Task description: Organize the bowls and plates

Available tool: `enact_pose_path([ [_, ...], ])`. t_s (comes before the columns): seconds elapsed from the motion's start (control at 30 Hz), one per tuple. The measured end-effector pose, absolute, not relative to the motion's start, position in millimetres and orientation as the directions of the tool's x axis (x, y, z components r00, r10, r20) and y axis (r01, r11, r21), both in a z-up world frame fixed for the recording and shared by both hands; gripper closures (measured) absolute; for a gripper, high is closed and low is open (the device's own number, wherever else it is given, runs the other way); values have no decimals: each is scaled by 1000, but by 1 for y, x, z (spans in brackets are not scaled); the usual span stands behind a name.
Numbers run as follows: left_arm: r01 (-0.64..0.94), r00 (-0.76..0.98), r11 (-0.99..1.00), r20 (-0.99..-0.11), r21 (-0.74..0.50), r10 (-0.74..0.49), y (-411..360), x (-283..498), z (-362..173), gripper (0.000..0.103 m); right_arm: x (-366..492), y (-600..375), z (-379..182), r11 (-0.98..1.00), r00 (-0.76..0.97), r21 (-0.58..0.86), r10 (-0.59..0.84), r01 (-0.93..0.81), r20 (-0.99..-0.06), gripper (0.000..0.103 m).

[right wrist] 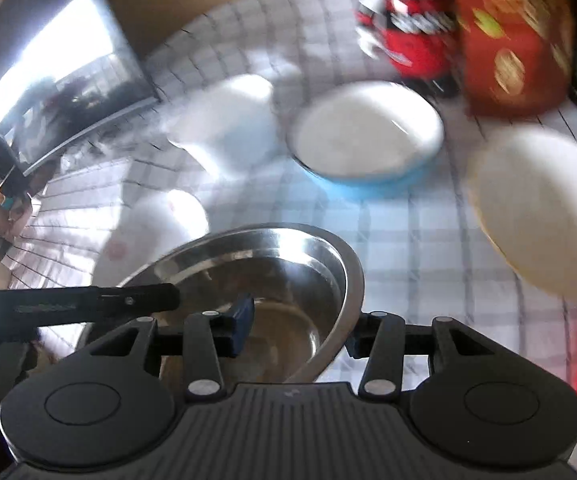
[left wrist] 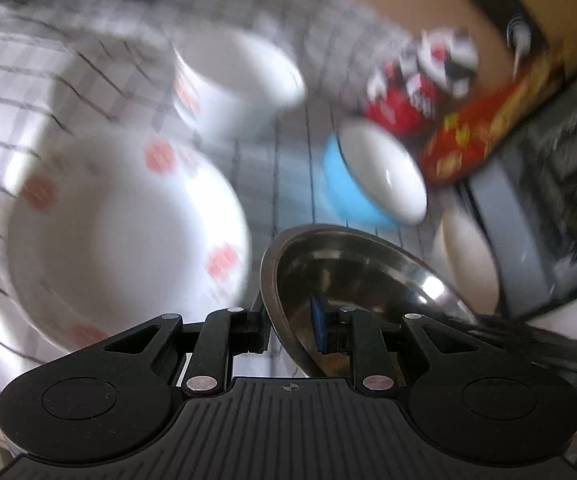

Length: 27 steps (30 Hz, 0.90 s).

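Steel bowl (left wrist: 352,280) clamped at opposite rims by left gripper (left wrist: 288,328) and right gripper (right wrist: 300,332); uneven pulling risks slippage onto the plate (left wrist: 128,232) at nine o'clock.

Left claw pinching the rim of a steel bowl over a crowded checked table

The left claw (left wrist: 292,330) has one finger outside and one blue-padded finger inside the rim of the steel bowl (left wrist: 352,276), which sits tilted at 6 o'clock. At 9 o'clock lies a white plate with pink flowers (left wrist: 128,232); at 11 o'clock a white cup (left wrist: 232,84); at 1 o'clock a blue bowl with white inside (left wrist: 380,176), a red box (left wrist: 484,128) just beyond. All are motion-blurred on the table (left wrist: 284,160).
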<state>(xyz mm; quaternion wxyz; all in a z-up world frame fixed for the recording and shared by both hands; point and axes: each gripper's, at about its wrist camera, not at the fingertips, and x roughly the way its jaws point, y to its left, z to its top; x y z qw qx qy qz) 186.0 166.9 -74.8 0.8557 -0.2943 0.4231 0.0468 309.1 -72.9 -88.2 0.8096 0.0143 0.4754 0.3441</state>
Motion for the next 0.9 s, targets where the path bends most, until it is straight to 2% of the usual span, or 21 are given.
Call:
enact_pose_path([
  [0.13,-353,673,851,-738,-389,-59,210,168,-54,80,301,-16,-77,711,311,347,620,-612,-720,57],
  [0.3,-446,636,810,-772,-380,-12,268,155,-66,78,292,48,-84,671,276,333,632,-663,-724,57],
  [0.47,-452,602,814,-798,-365,-25,295,156,-84,76,282,86,-104,679,272,281,587,-678,-763,57],
  [0.9,-389,560,859,-826,-332,-66,311,178,-103,76,290,101,-131,738,275,295,543,-607,-794,57],
])
